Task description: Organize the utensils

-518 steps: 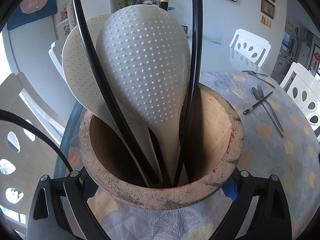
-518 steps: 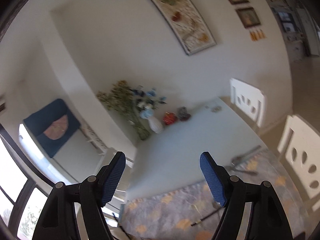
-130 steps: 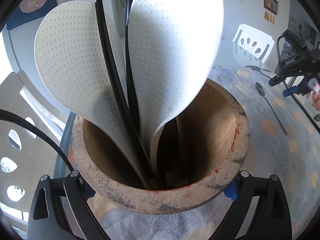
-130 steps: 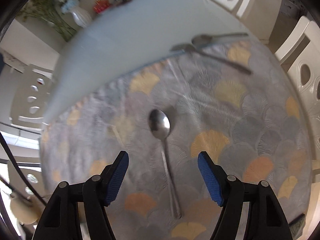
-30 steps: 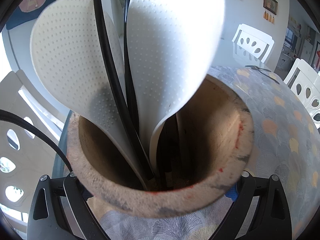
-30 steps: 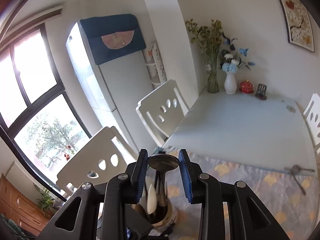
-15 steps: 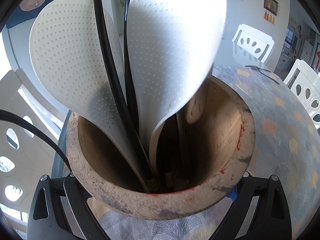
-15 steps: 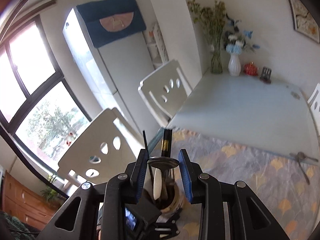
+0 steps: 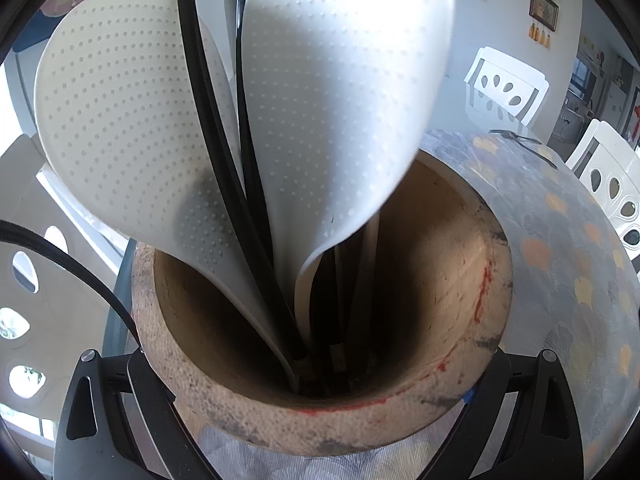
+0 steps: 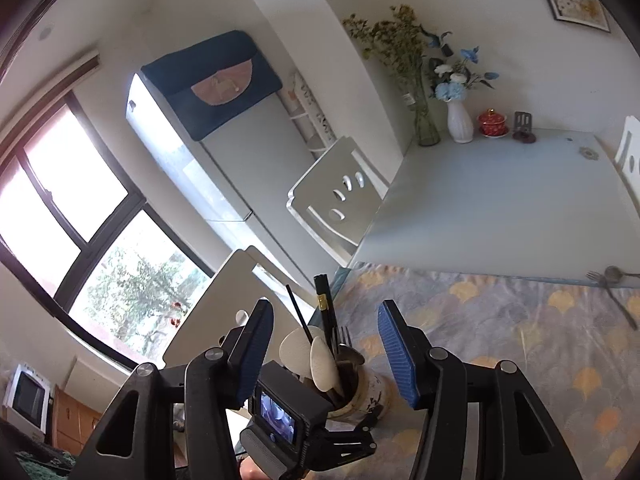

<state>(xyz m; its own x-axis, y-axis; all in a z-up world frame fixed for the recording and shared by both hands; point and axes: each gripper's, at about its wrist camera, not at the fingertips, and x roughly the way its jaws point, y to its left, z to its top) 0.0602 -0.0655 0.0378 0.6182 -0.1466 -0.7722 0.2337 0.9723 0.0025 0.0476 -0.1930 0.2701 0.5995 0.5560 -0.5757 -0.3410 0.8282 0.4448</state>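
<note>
Rough, speckled clay fills the left wrist view: the holder [image 9: 320, 412], a thick-walled round pot with red streaks on its rim, sits clamped between the left gripper [image 9: 320, 392], whose black fingers press its outer sides, likely to keep it steady while utensils drop in. Inside the holder stand two white dimpled rice paddles [image 9: 328, 112], broad and curved, their handles down; black chopsticks [image 9: 208, 128] run up between them, and a pale slim handle leans against the inner wall behind the paddles.

In the right wrist view the right gripper [image 10: 326, 356] hangs above the holder [image 10: 360, 394], its blue ribbed pads [image 10: 394, 352] spread with nothing between them; the jaws have just been opening. A metal spoon [image 10: 352, 354] now stands bowl-up in the holder beside a fork. Well beyond the holder, on the scallop-patterned cloth [image 10: 500, 320] covering the tabletop, another fork and spoon [image 10: 612, 280] lie crossed, judged the next ones to collect.
</note>
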